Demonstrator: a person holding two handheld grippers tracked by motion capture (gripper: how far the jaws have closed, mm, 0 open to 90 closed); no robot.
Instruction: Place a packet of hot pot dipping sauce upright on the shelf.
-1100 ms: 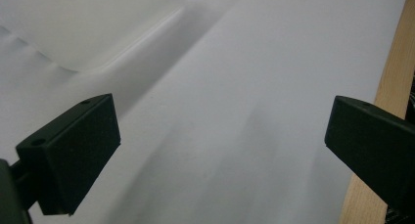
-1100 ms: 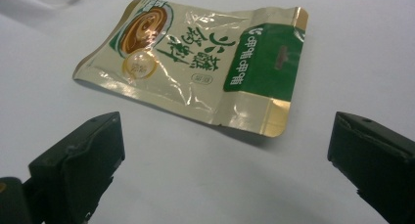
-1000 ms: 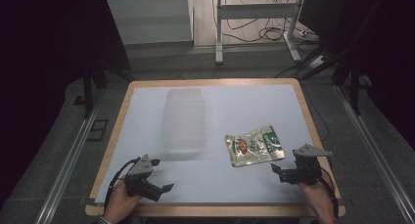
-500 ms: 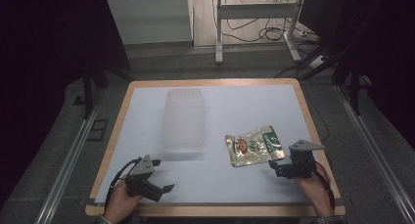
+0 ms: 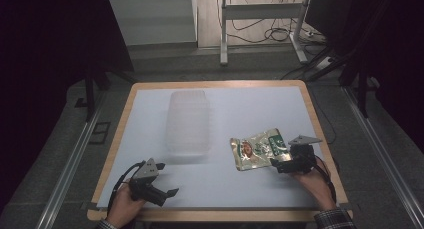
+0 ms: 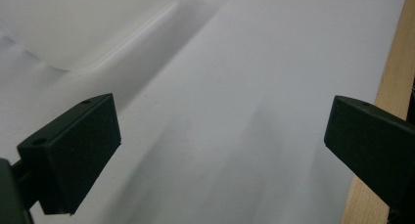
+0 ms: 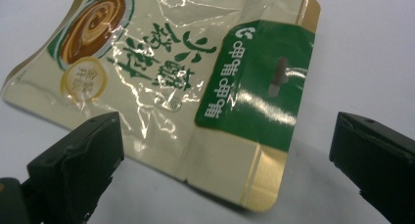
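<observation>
Dark floor and cables surround my white, wood-edged worktop [image 5: 260,109]. Right of its middle lies a flat, crinkled pouch [image 5: 256,150], cream and gold foil with a green band, green lettering and a brown swirl picture [image 7: 93,26]; one gold corner curls up. My right gripper [image 5: 286,161] sits at the pouch's right end, fingers [image 7: 78,160] spread wide either side of that gold corner, holding nothing. Left of the pouch stands a clear plastic container [image 5: 188,121]. My left gripper [image 5: 162,181], well left of the pouch near the front edge, is also spread wide and empty.
</observation>
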